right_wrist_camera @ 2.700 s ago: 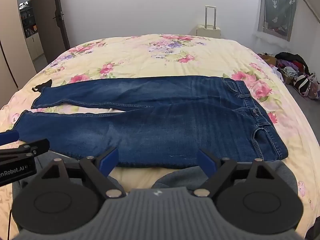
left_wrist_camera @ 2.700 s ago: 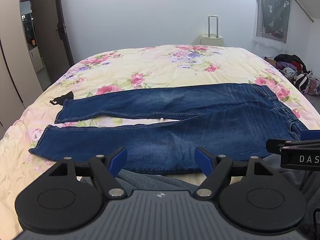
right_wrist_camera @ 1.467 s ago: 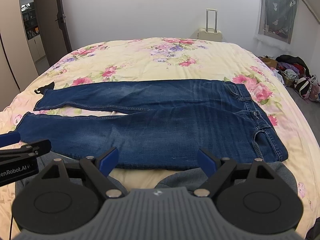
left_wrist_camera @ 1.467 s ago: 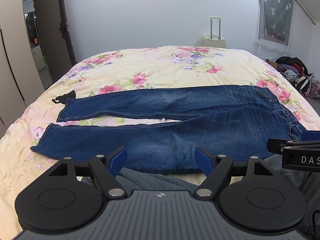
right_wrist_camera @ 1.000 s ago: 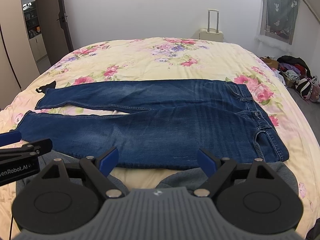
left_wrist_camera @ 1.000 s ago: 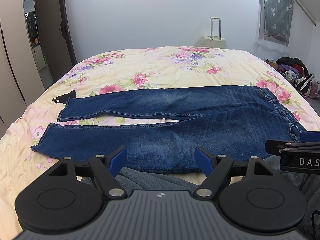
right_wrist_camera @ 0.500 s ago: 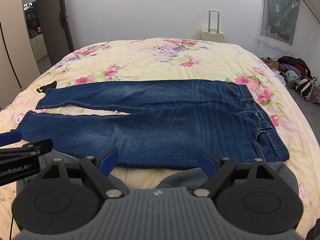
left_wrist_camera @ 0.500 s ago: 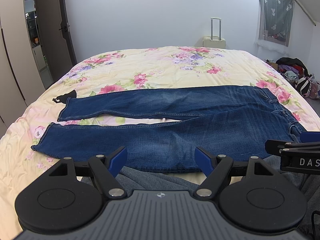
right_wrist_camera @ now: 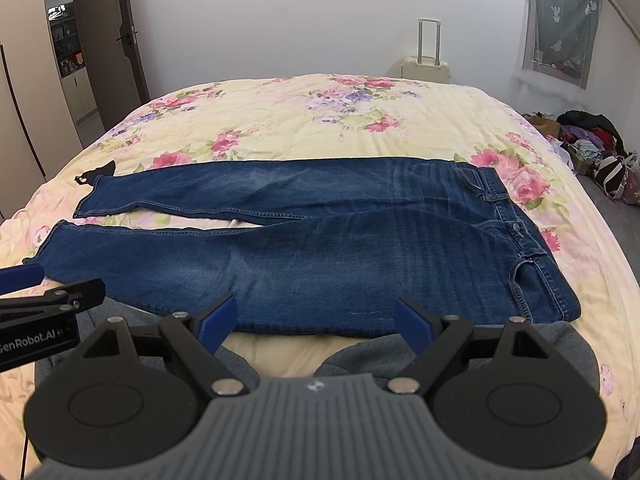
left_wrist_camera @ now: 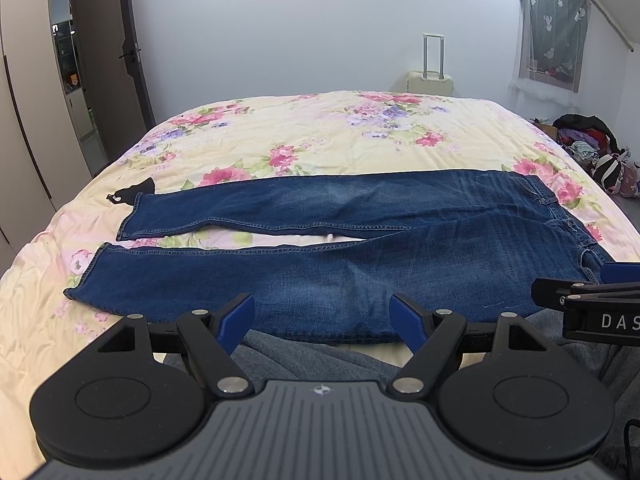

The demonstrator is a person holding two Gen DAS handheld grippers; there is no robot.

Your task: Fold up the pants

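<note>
Blue jeans (left_wrist_camera: 360,248) (right_wrist_camera: 320,240) lie flat across the floral bed, waistband to the right, both legs stretched left with a narrow gap between them. My left gripper (left_wrist_camera: 322,314) hovers open just short of the near leg's lower edge, nothing between its blue fingertips. My right gripper (right_wrist_camera: 316,318) is open too, near the thigh's front edge and empty. Each gripper shows at the edge of the other's view: the right one (left_wrist_camera: 592,300) and the left one (right_wrist_camera: 44,288).
The bed (left_wrist_camera: 320,132) has a yellow floral cover. A small black item (left_wrist_camera: 132,196) lies beside the far leg's hem. A person's grey-clad legs (right_wrist_camera: 360,354) sit under the grippers. A suitcase (left_wrist_camera: 430,78) stands by the far wall; a clothes pile (left_wrist_camera: 592,144) lies on the floor at right.
Both grippers have drifted only slightly; the jeans lie as before and both stay open.
</note>
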